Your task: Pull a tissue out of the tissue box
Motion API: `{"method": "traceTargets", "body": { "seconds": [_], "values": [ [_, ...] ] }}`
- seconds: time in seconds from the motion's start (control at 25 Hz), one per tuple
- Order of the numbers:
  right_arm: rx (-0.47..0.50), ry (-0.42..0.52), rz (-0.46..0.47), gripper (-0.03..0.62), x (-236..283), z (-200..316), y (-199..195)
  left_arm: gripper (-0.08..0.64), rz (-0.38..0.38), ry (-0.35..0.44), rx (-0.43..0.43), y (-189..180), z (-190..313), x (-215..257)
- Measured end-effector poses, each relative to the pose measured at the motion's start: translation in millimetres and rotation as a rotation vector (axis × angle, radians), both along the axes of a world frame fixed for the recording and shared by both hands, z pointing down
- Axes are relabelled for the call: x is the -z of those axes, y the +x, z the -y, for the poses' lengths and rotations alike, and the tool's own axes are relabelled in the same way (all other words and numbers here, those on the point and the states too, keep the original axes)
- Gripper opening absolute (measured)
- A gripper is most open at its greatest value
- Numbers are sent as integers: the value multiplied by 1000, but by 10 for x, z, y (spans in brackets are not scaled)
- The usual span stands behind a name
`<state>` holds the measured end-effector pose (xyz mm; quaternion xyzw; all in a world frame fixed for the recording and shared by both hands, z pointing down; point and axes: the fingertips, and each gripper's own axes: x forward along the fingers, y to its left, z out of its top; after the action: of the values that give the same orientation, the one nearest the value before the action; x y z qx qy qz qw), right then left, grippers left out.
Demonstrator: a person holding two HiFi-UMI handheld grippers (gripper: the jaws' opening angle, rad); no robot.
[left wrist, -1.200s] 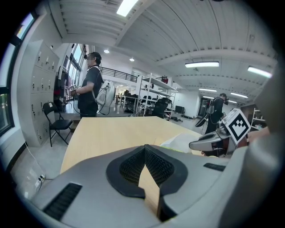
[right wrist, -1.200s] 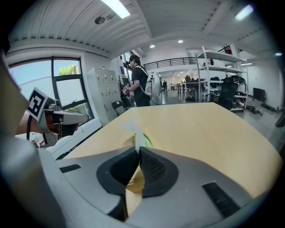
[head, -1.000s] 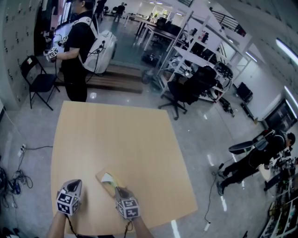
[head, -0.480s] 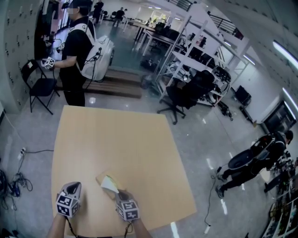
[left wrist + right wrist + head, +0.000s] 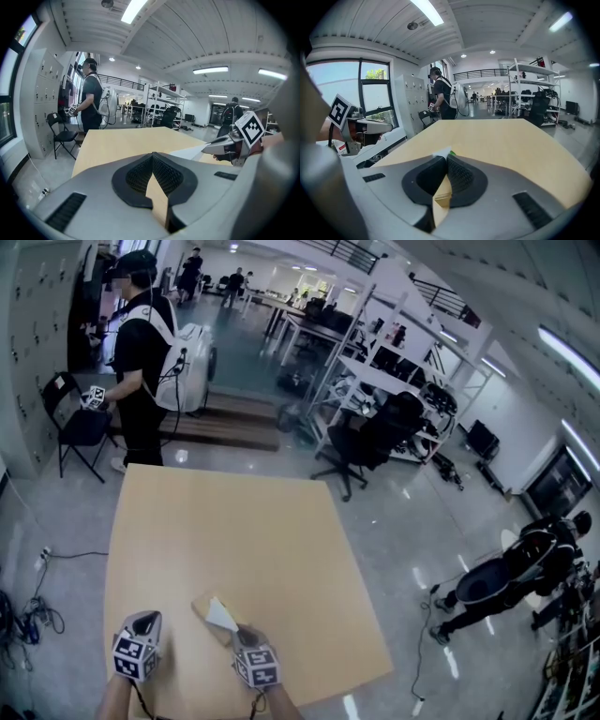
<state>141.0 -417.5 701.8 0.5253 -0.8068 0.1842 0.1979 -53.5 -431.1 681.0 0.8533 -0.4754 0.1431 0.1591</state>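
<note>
A tan tissue box [image 5: 202, 604] lies near the front edge of the light wooden table [image 5: 225, 531]. A white tissue [image 5: 222, 617] stands up out of it as a raised sheet, and my right gripper [image 5: 240, 632] is shut on its corner. In the right gripper view the tissue's tip [image 5: 442, 152] pokes past the closed jaws of that gripper [image 5: 446, 157]. The left gripper view shows the sheet [image 5: 187, 151] stretched toward the right gripper [image 5: 222, 146]. My left gripper [image 5: 143, 620] hovers left of the box, shut, with nothing held [image 5: 152, 157].
A person with a white backpack [image 5: 141, 343] stands beyond the table's far edge, beside a black folding chair [image 5: 80, 423]. A black office chair [image 5: 380, 423] and shelving stand at the back right. Cables [image 5: 28, 610] lie on the floor at the left.
My right gripper has lifted a little, and the tissue stands taller out of the box. The left gripper has stayed put. The person at the far end has shifted left.
</note>
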Motion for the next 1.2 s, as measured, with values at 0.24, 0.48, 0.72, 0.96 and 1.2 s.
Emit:
{"method": "traceTargets", "body": {
  "seconds": [0.24, 0.48, 0.72, 0.96, 1.2],
  "values": [
    [-17, 25, 6, 6, 135, -50, -8, 8, 0, 22, 0, -45, -59, 124],
    [-23, 43, 2, 6, 176, 26, 96, 8, -2, 31, -1, 31, -10, 144],
    [-28, 68, 11, 6, 266, 78, 98, 8, -5, 47, 3, 26, 14, 185],
    [-35, 82, 21, 6, 366, 83, 73, 8, -6, 59, 4, 2, 0, 245],
    [-37, 106, 34, 6, 443, 55, 96, 8, -8, 70, 5, 10, -41, 272]
  ]
}}
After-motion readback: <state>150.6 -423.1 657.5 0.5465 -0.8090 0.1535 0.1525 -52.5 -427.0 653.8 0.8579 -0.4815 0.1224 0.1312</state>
